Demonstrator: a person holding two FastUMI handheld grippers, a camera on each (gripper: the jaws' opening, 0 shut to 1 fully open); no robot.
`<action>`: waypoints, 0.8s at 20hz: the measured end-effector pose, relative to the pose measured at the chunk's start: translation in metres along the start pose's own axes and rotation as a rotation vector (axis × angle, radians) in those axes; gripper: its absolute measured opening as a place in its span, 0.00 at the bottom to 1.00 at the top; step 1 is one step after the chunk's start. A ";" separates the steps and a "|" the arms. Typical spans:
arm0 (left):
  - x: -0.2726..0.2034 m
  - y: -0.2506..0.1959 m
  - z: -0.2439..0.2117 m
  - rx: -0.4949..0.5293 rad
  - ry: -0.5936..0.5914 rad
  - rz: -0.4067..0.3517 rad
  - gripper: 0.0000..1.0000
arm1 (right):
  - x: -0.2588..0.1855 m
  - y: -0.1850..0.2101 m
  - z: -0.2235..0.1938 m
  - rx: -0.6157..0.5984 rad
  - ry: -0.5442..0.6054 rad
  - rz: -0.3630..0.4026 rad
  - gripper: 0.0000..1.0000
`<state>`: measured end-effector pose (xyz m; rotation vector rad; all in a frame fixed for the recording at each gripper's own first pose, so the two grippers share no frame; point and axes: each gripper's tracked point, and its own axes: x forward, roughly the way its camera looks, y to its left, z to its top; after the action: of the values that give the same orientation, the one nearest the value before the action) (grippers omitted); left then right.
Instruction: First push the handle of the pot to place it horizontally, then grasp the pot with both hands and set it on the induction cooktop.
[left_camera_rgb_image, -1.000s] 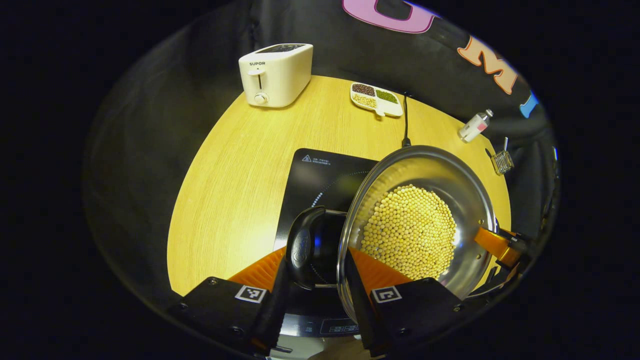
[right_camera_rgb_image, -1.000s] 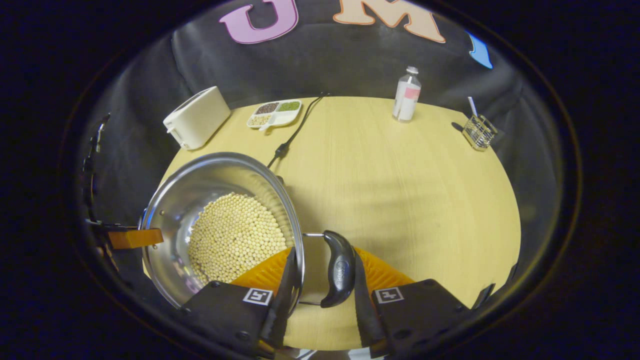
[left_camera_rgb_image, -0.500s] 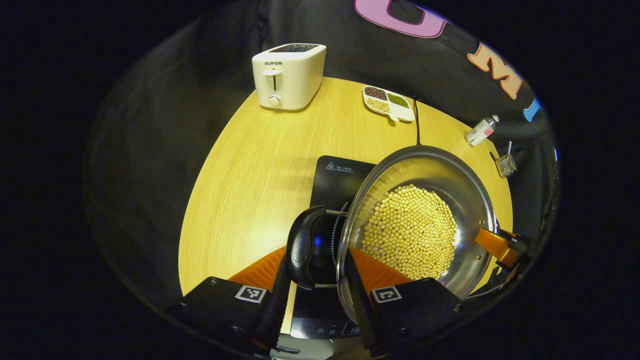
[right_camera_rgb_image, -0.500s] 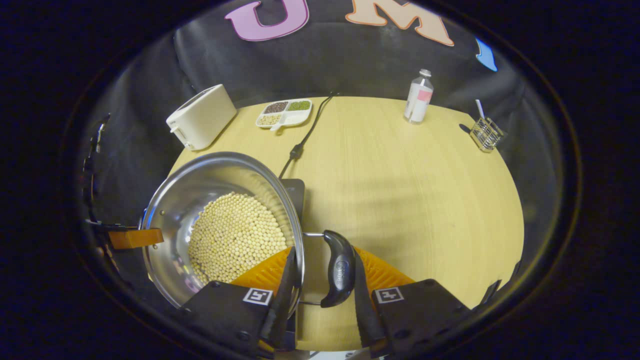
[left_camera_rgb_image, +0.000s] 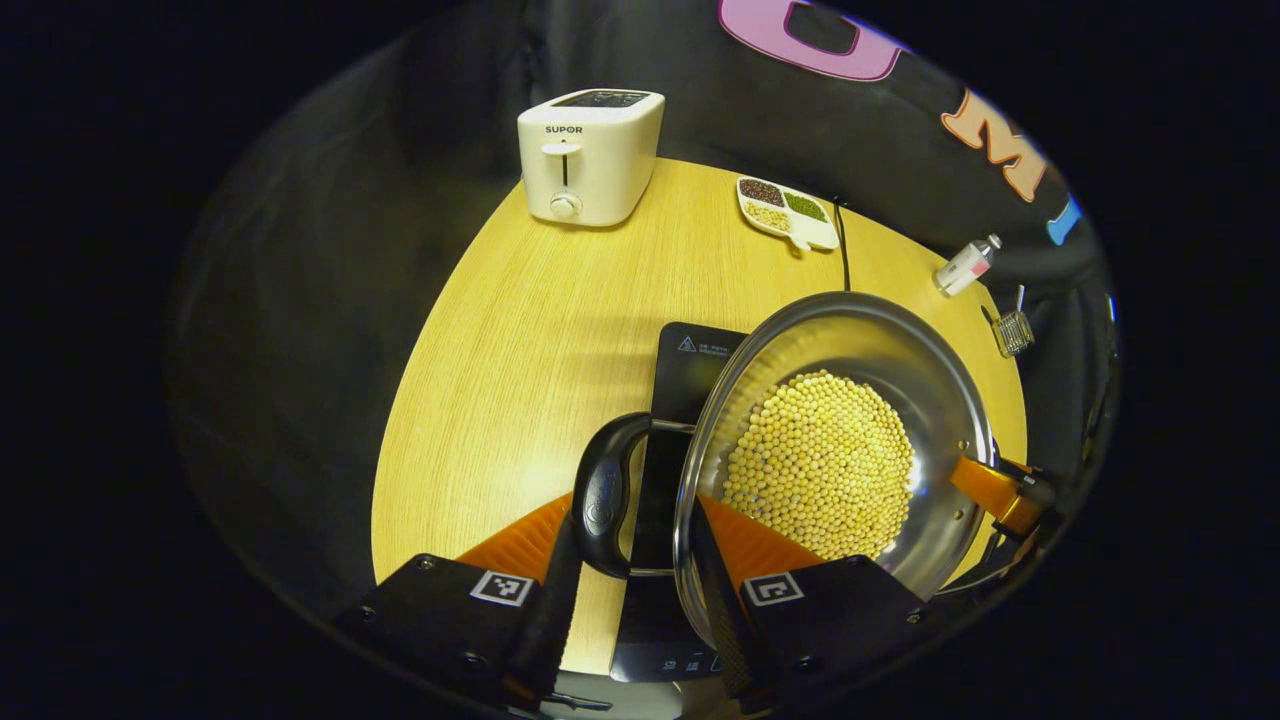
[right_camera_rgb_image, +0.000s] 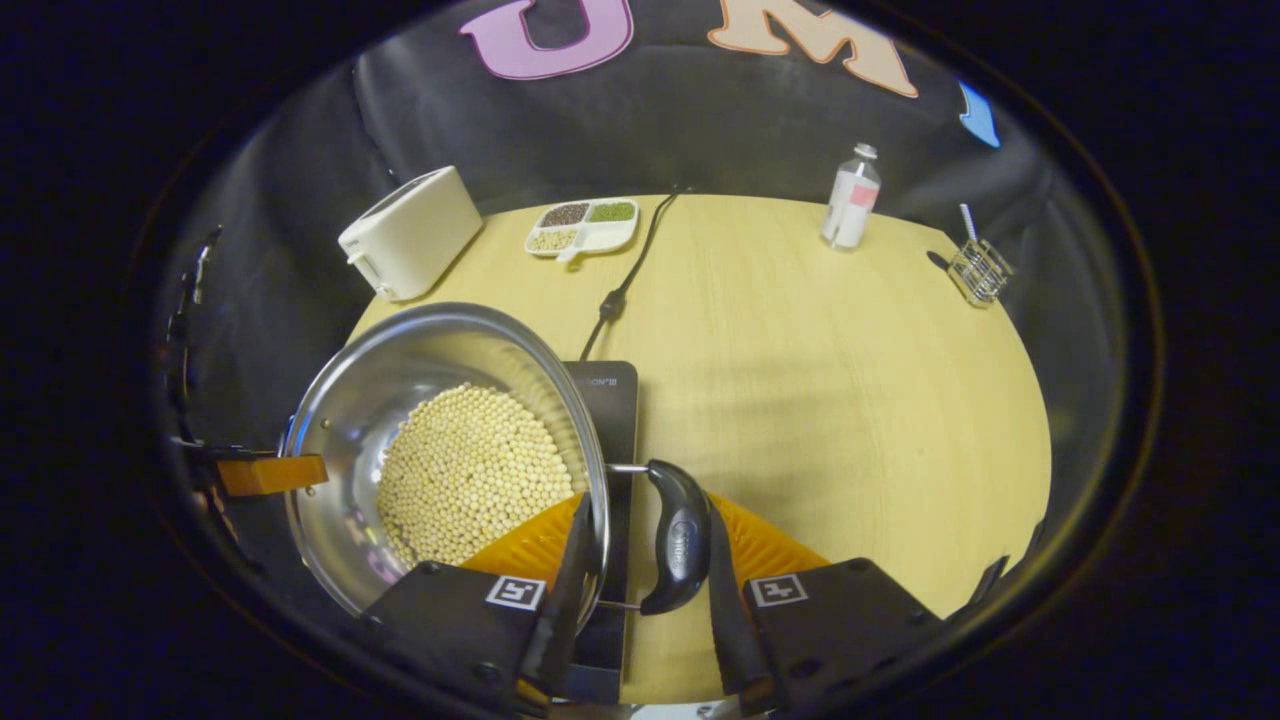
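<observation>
A steel pot (left_camera_rgb_image: 850, 340) filled with pale beans hangs over the black induction cooktop (left_camera_rgb_image: 690, 365). My left gripper (left_camera_rgb_image: 630, 545) is shut on the pot's black left handle (left_camera_rgb_image: 600, 495), with the pot's rim also between its fingers. My right gripper (right_camera_rgb_image: 645, 560) is shut the same way on the black right handle (right_camera_rgb_image: 680, 535). In the right gripper view the pot (right_camera_rgb_image: 400, 370) covers most of the cooktop (right_camera_rgb_image: 612, 400). The far side of the pot shows the right gripper (left_camera_rgb_image: 1000, 490) in the left gripper view and the left gripper (right_camera_rgb_image: 265, 475) in the right gripper view.
On the round wooden table (right_camera_rgb_image: 820, 380), a white toaster (left_camera_rgb_image: 590, 155) and a divided dish of beans (left_camera_rgb_image: 785, 210) stand at the back. The cooktop's cord (right_camera_rgb_image: 630, 270) runs to the back. A small bottle (right_camera_rgb_image: 850, 195) and a wire holder (right_camera_rgb_image: 978, 272) stand at the far right.
Both grippers have carried the pot leftward over the cooktop. Less of the cooktop shows left of the pot, and its right edge has come out from under it.
</observation>
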<state>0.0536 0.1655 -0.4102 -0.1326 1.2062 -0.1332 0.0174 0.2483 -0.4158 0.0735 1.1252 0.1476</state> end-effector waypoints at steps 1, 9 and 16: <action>0.000 0.000 0.001 0.003 -0.004 -0.003 0.62 | 0.000 0.000 0.000 0.003 -0.003 0.000 0.60; -0.001 0.000 0.000 0.021 -0.008 -0.012 0.66 | -0.001 0.002 0.000 0.032 -0.034 0.013 0.60; 0.004 -0.001 -0.011 0.041 0.001 0.034 0.72 | -0.005 0.005 -0.004 0.062 -0.049 0.018 0.57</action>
<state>0.0445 0.1638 -0.4173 -0.0763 1.2049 -0.1286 0.0118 0.2521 -0.4126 0.1419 1.0804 0.1266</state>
